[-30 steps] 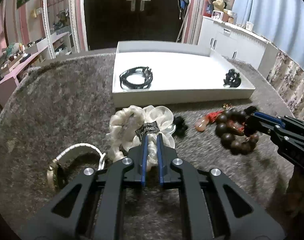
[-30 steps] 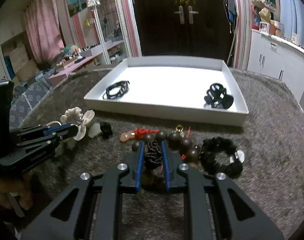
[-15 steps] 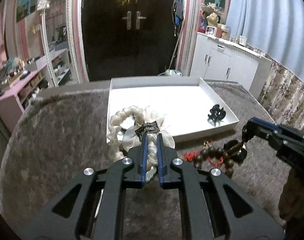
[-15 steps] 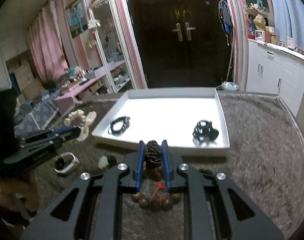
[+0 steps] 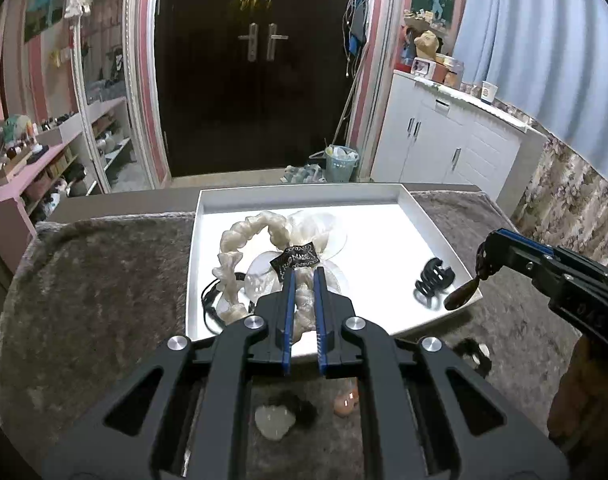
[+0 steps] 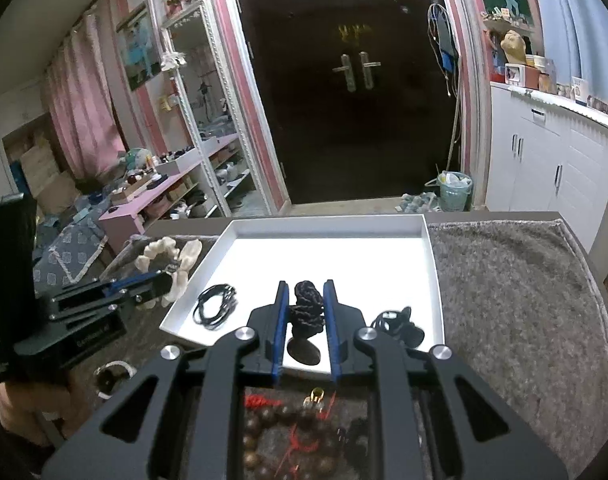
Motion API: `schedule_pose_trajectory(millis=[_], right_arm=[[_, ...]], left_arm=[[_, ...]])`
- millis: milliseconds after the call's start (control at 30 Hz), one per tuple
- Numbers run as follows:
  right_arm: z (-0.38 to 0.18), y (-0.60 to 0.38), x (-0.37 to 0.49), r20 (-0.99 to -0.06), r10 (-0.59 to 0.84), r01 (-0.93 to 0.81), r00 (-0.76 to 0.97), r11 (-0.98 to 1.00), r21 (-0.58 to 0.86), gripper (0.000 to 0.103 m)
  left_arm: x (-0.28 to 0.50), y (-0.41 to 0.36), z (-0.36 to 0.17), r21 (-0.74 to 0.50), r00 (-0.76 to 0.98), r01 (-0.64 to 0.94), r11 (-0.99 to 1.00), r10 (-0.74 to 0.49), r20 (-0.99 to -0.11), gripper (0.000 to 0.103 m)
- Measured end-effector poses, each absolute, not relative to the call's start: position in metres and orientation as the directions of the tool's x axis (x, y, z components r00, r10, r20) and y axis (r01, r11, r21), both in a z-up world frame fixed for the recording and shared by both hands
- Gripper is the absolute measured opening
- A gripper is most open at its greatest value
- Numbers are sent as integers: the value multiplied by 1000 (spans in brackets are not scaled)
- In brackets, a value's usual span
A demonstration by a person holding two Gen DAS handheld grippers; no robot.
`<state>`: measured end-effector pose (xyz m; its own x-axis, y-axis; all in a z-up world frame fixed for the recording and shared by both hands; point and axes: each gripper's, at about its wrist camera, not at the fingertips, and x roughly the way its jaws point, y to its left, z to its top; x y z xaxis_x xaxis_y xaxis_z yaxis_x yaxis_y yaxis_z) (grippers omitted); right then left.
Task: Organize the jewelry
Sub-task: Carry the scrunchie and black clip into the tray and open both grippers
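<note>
My left gripper (image 5: 302, 276) is shut on a cream scrunchie (image 5: 252, 236) with a black label and holds it above the near left part of the white tray (image 5: 300, 193). My right gripper (image 6: 305, 292) is shut on the black braided cord (image 6: 307, 312) of a wooden bead bracelet (image 6: 264, 440); the beads and red tassel hang below it over the tray's near rim. In the tray (image 6: 327, 226) lie a black cord bracelet (image 6: 216, 306) and a black claw clip (image 6: 399, 326). The clip also shows in the left view (image 5: 433, 280).
The tray stands at the far side of a grey furry mat (image 5: 96, 280). On the mat near me lie a pale stone pendant (image 5: 274, 422), a small pink charm (image 5: 345, 400), a dark scrunchie (image 5: 469, 350) and a white watch (image 6: 112, 376). White cabinets stand at the right.
Both grippers have risen and moved forward over the tray. The scrunchie and the bead bracelet have been lifted off the mat and now hang above the tray's near side.
</note>
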<state>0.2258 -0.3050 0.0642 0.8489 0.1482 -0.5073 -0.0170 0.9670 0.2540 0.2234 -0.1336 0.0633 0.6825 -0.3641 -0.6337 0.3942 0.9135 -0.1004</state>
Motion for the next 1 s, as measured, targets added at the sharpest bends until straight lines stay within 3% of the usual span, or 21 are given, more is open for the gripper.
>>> schedule_pose_trajectory(millis=[300,600,1000], right_arm=[[45,-312,290,-566,168,-12,807,963,269,17],[5,-306,304,-621,194,-23,759,962,272,17],[-21,-300,313,-670,121,25,733,979,204,17]], left_arm=[[265,-154,33,-136,648,378,916,-366,-668,7],[263,-177,-19,-128,586,411,902,-369,-722,7],[277,-179,-41,-122,564,390,913,-342,-752,9]])
